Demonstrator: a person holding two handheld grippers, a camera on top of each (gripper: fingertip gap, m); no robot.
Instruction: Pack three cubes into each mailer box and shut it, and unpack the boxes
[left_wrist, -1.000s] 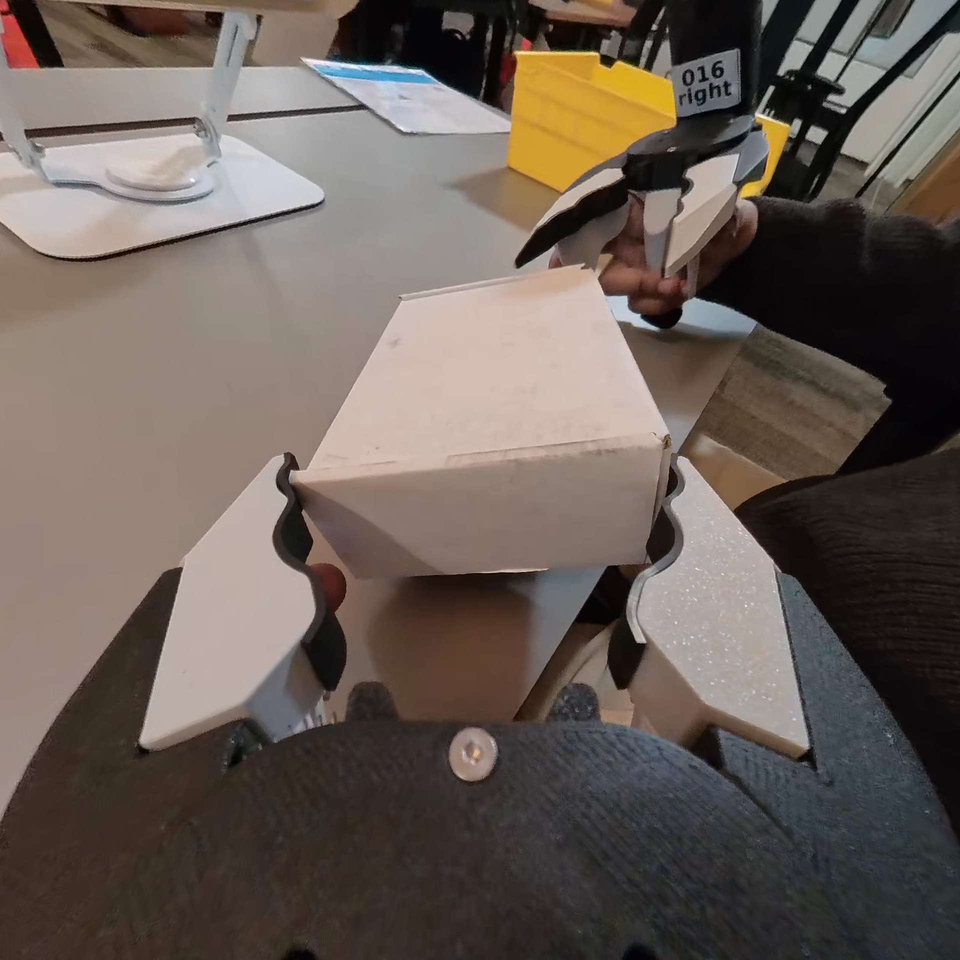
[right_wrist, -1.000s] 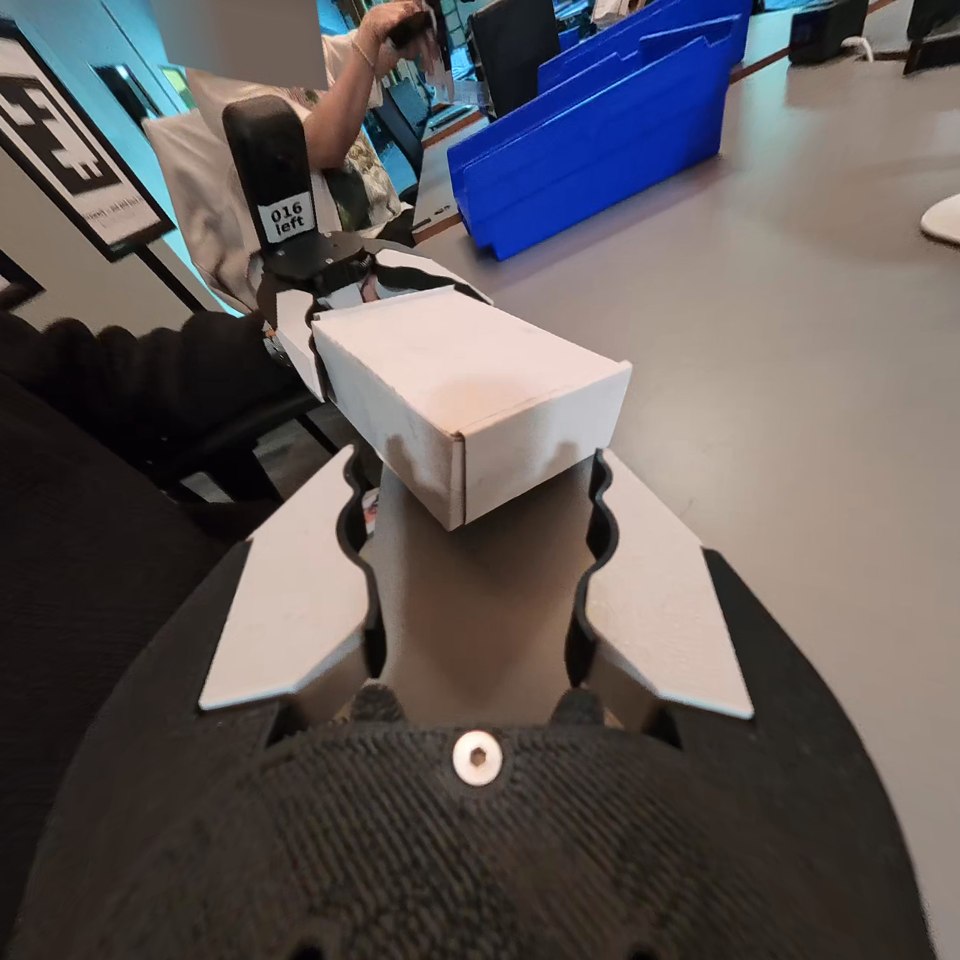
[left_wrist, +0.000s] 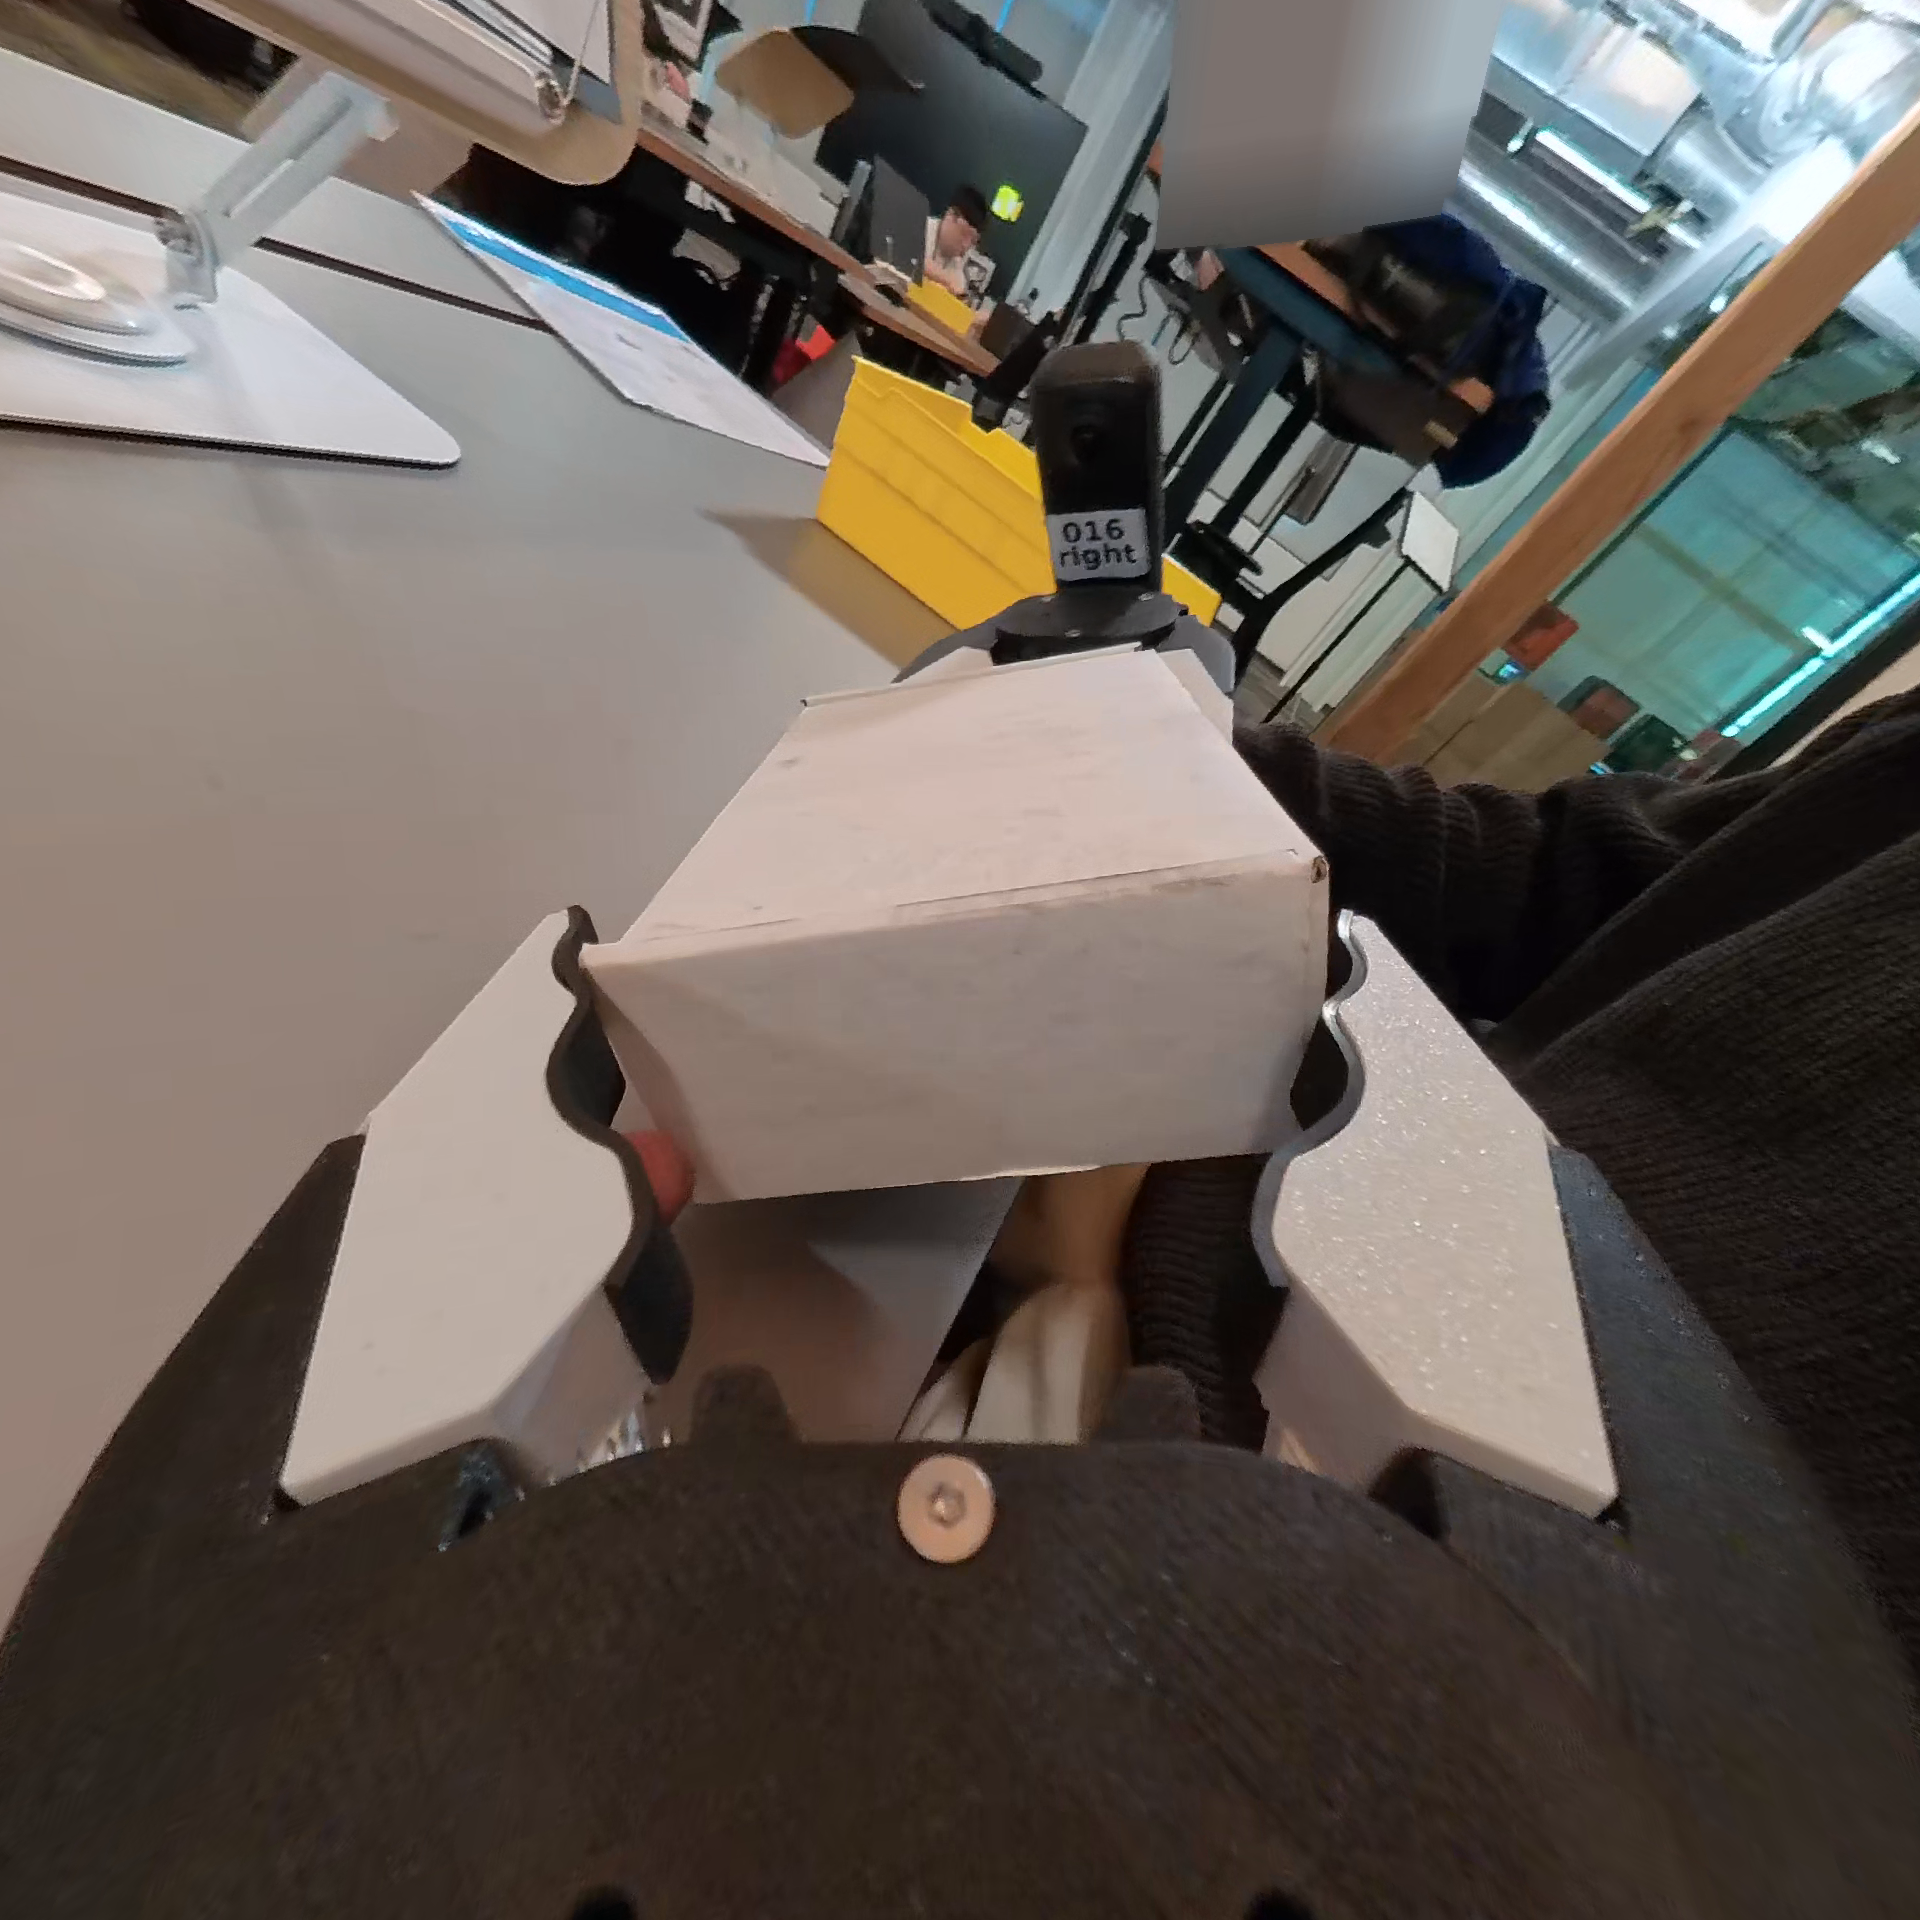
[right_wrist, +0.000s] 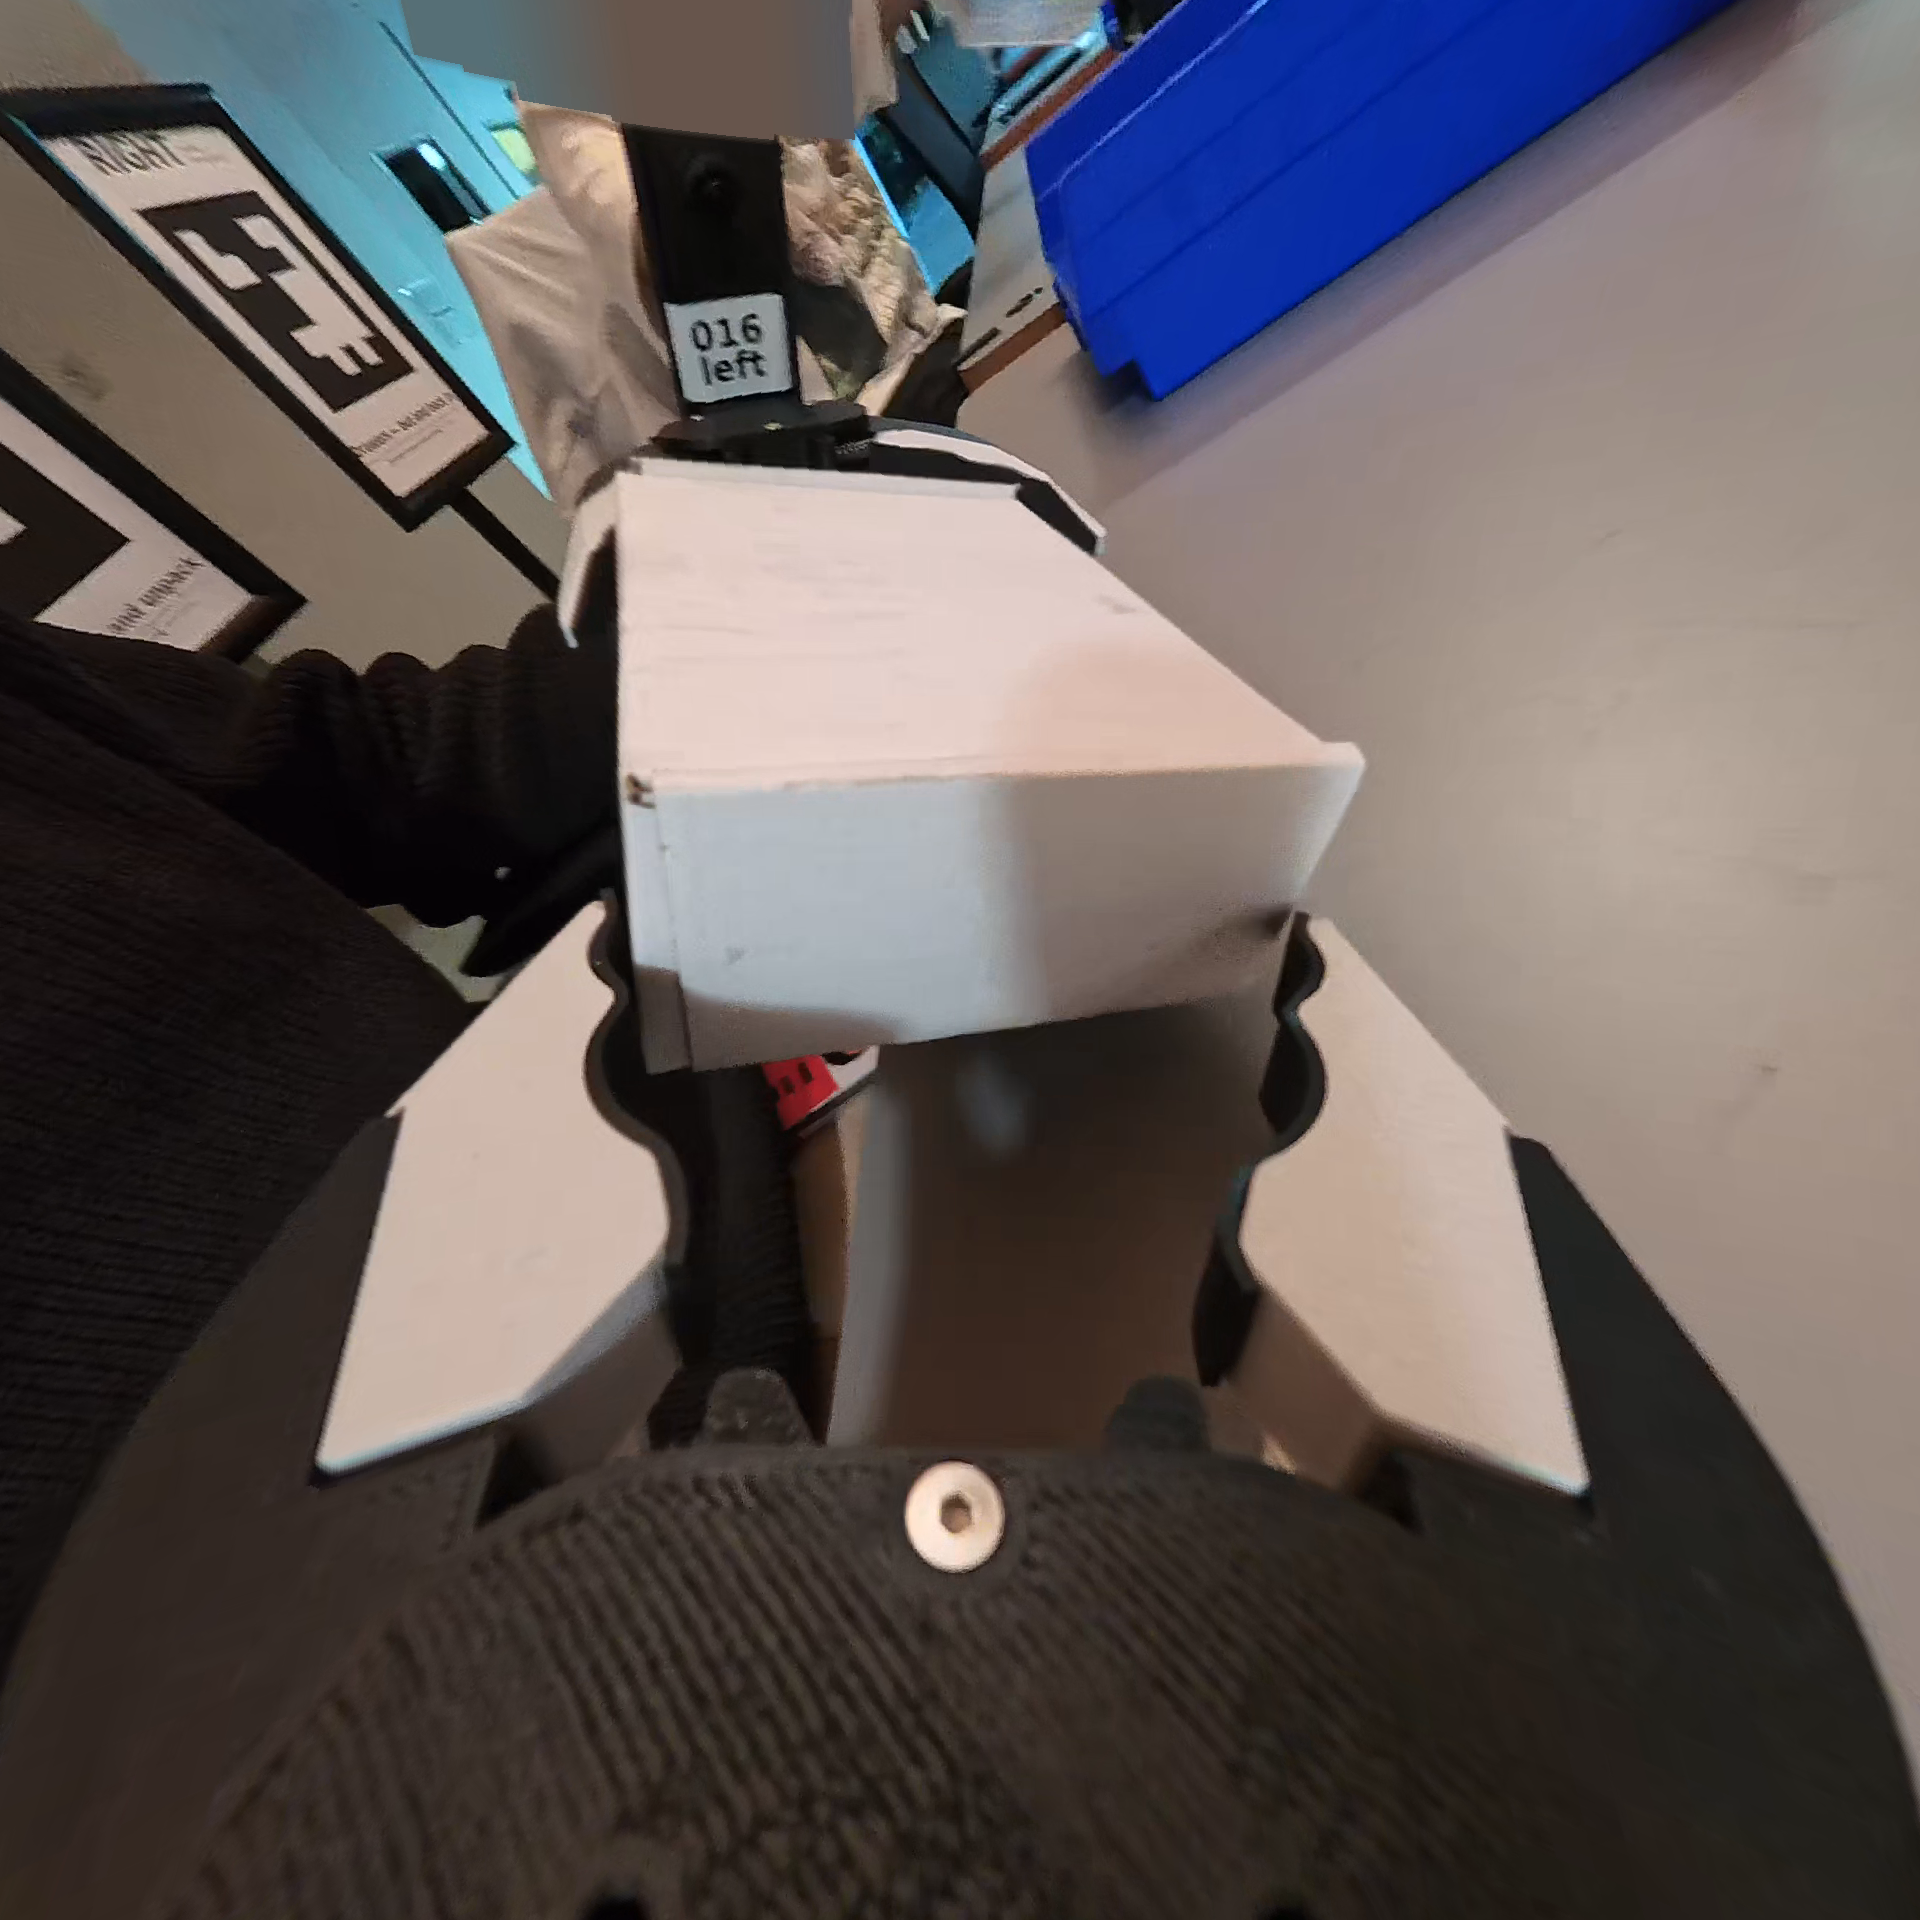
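Note:
A closed white mailer box (left_wrist: 987, 831) is held in the air over the grey table's near edge, between my two grippers. My left gripper (left_wrist: 956, 1039) is shut on one end of the box, its fingertips pressing the two side walls. My right gripper (right_wrist: 956, 966) grips the opposite end of the same box (right_wrist: 914, 644), fingertips against its sides. In the left wrist view only the right gripper's black post (left_wrist: 1096, 447) shows above the far end of the box. The box's contents are hidden. No cubes are in view.
A yellow bin (left_wrist: 935, 499) stands on the grey table (left_wrist: 312, 727) beyond the box. A white stand base (left_wrist: 208, 384) and a paper sheet (left_wrist: 623, 343) lie at far left. Blue bins (right_wrist: 1351, 177) stand at the back. Black sleeves flank the box. Framed marker boards (right_wrist: 281, 281) stand beside the table.
My right gripper has come down from above the far end and closed on the box's end. The box has turned square to both grippers, and both views tilt upward.

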